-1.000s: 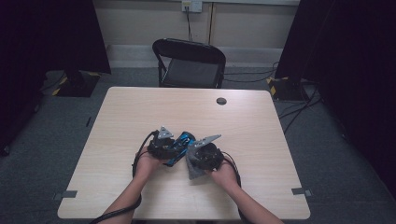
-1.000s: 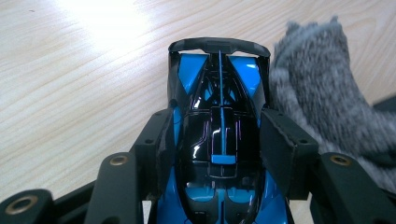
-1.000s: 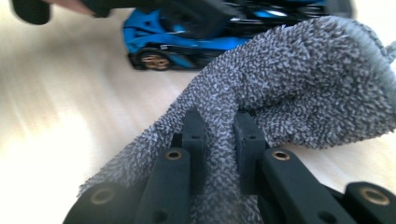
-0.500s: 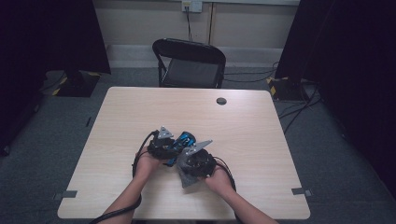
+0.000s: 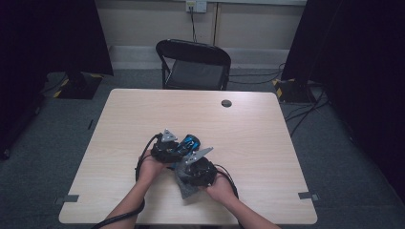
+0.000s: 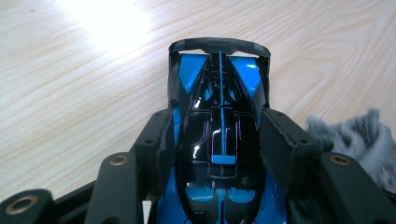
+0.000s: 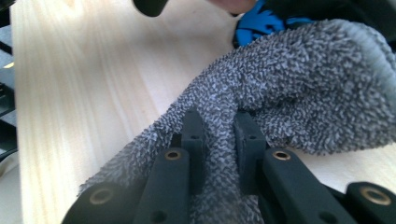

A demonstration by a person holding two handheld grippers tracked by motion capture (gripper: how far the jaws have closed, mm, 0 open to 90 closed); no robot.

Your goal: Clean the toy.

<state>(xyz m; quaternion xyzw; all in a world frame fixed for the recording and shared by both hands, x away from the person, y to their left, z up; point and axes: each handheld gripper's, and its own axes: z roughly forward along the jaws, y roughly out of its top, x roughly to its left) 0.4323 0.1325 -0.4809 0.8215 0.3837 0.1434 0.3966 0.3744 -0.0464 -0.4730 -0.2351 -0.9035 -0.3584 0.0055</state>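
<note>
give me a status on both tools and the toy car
Left tool clamped on blue-black toy car, car on table. Right tool pinching grey cloth beside car. Nothing in the way.

A light wooden table stands on grey carpet, a black folding chair behind it.

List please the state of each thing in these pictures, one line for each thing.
Toy car: blue and black, upright on the table, clamped at its sides.
Left tool: shut on the toy car.
Grey cloth: bunched, pinched between the jaws, close to the car.
Right tool: shut on the grey cloth.
Folding chair: unfolded, unoccupied.
Table: bare wood, holds a small dark round thing.
</note>
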